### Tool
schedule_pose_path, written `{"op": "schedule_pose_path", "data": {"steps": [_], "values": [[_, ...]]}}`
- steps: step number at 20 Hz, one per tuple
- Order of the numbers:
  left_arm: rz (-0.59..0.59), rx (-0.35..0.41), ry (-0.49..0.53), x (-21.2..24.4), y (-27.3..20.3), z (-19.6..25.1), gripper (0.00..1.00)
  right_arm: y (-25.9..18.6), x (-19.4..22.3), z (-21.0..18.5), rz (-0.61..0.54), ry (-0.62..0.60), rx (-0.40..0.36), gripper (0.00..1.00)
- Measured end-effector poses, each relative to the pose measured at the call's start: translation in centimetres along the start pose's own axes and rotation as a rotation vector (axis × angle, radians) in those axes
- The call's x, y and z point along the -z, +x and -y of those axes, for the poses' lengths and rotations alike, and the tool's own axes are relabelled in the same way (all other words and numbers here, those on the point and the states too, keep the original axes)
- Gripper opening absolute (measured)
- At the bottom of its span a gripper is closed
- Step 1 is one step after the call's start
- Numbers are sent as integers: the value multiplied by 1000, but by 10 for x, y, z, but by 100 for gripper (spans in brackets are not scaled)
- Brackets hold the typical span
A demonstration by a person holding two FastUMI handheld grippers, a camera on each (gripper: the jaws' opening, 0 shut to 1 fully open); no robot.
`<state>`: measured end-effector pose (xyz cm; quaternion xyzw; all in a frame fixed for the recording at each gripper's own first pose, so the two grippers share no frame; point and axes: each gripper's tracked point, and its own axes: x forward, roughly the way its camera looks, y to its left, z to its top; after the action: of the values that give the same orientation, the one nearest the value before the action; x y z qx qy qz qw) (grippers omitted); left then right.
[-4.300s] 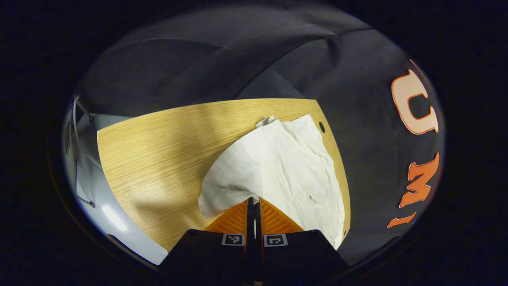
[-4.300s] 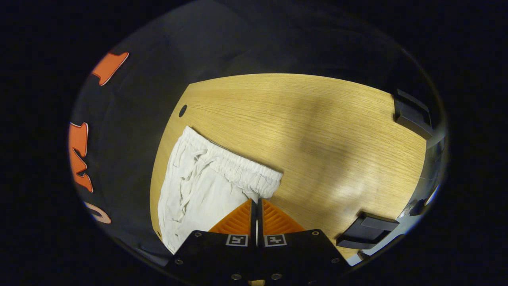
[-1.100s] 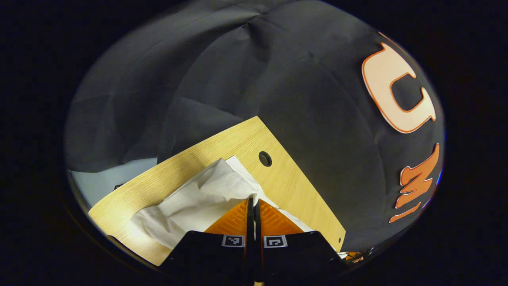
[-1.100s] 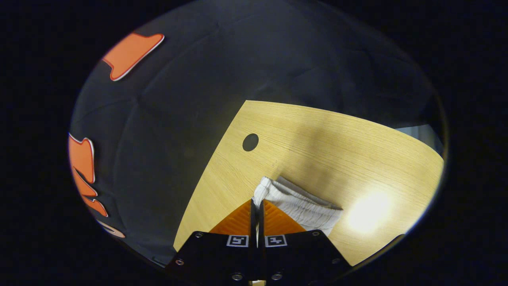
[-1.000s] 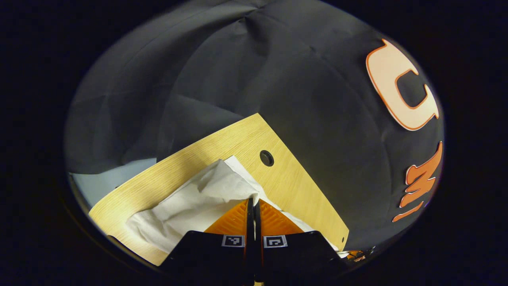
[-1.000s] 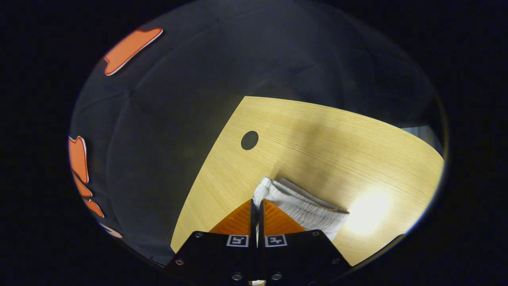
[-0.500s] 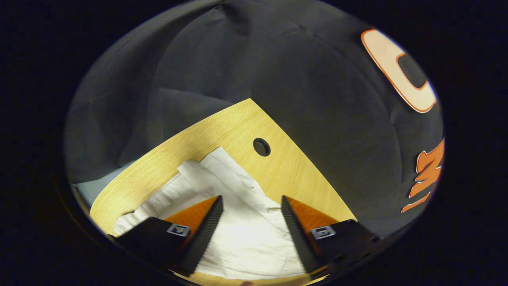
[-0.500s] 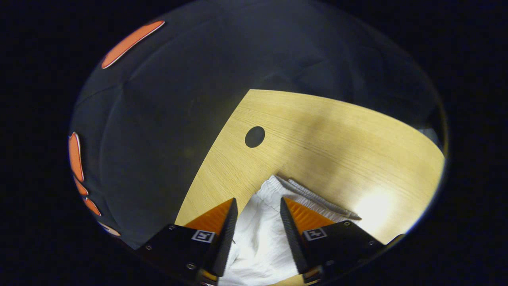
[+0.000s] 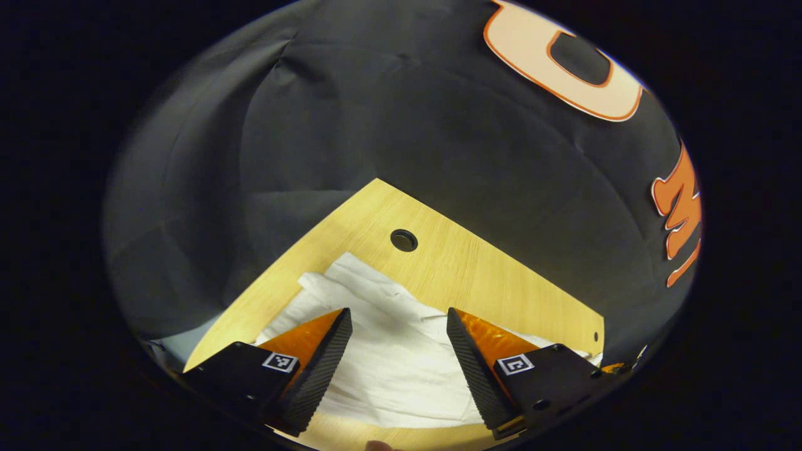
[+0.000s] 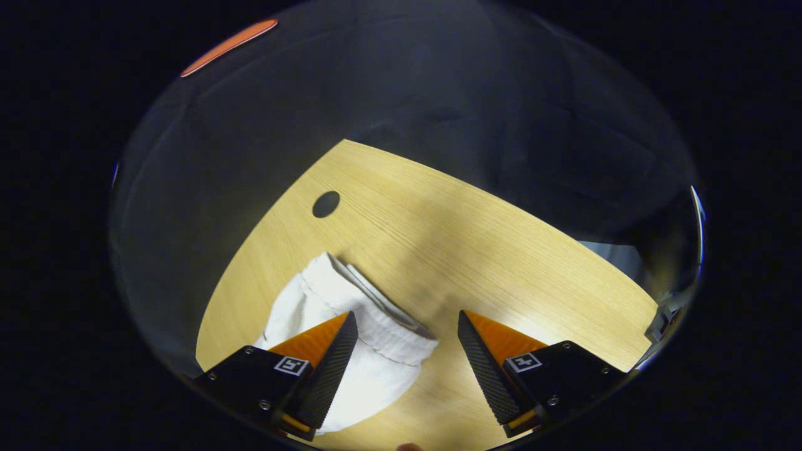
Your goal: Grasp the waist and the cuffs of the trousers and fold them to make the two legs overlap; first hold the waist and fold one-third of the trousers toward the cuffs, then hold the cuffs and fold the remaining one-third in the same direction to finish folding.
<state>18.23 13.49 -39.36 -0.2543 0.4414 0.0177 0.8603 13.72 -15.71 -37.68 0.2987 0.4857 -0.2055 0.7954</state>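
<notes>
White trousers (image 9: 388, 369) lie folded lengthwise on the wooden table (image 9: 476, 275), near its corner. In the left gripper view my left gripper (image 9: 398, 326) hangs open just above the cuff end, with cloth showing between the fingers and nothing held. In the right gripper view the gathered elastic waist (image 10: 376, 326) of the trousers (image 10: 294, 307) lies flat on the table (image 10: 476, 250). My right gripper (image 10: 407, 329) stands open above the waistband's edge, its left finger over the cloth and its right finger over bare wood.
A round cable hole (image 9: 404, 240) sits in the table close to the corner, beyond the trousers; in the right gripper view the hole (image 10: 326, 204) lies left of the waist. Black cloth walls rise behind both table edges. Bare wood stretches to the right of the waist.
Both grippers were shut on the trousers a second ago, carrying them over; both have since opened, let the cloth drop flat, and lifted slightly away.
</notes>
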Motion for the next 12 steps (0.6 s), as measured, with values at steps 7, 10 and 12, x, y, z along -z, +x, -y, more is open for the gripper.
{"op": "schedule_pose_path", "data": {"steps": [7,10,12], "values": [[-36,-78,157,26,-29,0,100,19,25,-17,-72,38,-19,97],[-34,-75,151,38,-43,2,99,23,28,-14,-66,51,27,92],[-26,-66,120,41,-54,1,100,29,27,-17,-58,51,21,70]]}}
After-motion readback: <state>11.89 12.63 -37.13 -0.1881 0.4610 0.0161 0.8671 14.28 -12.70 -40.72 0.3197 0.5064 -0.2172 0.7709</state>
